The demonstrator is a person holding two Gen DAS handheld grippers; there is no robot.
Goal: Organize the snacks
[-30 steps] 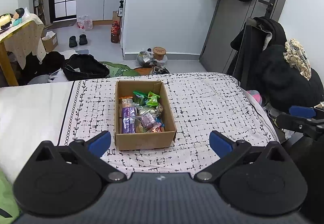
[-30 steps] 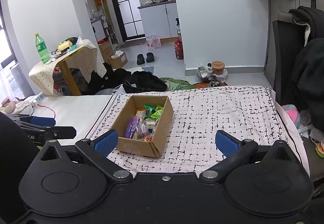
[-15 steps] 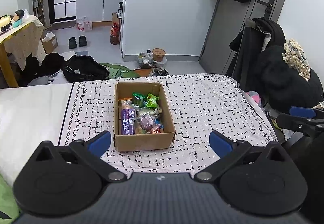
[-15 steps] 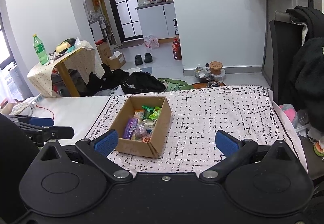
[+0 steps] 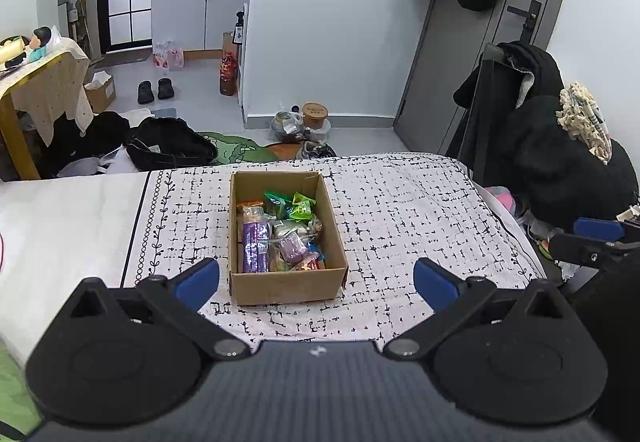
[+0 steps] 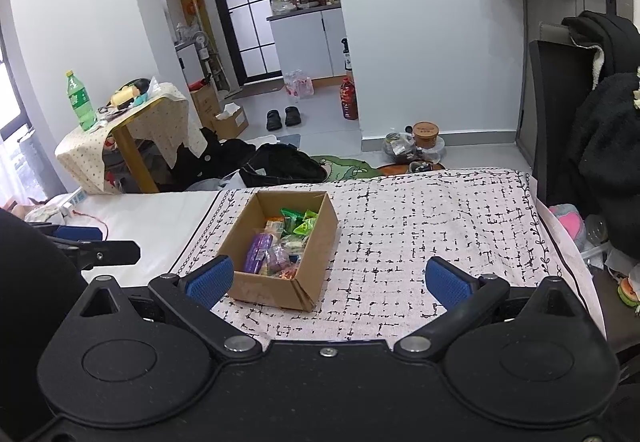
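Snacks (image 5: 280, 232) in bright wrappers lie heaped together inside an open cardboard box (image 5: 284, 284), and that is where every one of them sits at this moment.

Nearest in the left wrist view, the left gripper (image 5: 316, 278) has its blue-padded fingers (image 5: 198, 278) spread wide with nothing between them. The box stands just beyond the fingertips, between the two fingers and closer to the left one, its near wall level with the pads. A purple packet (image 5: 256, 246) lies along the box's left side, pink and clear wrappers crowd the middle, and green packets (image 5: 298, 204) sit toward the far wall.

The right gripper (image 6: 330, 278) is likewise wide apart and holds nothing. From its view the box (image 6: 280, 292) lies ahead of the left finger, turned at an angle, with a near corner pointing toward the gap between the fingers. Ahead of the right finger there is only the black-and-white patterned cloth (image 6: 440, 226) on which the box rests.

Nothing lies on the cloth outside the box, and no second container shows near the fingers. I judge the sorting as not yet begun, or possibly already finished with everything boxed; the frames do not settle which. If it is the start, the whole job remains: reaching into the box and taking out the packets one at a time.

Farther off, past the cloth's far edge, the floor holds bags, shoes (image 6: 284, 118) and a small draped table (image 6: 120, 130).
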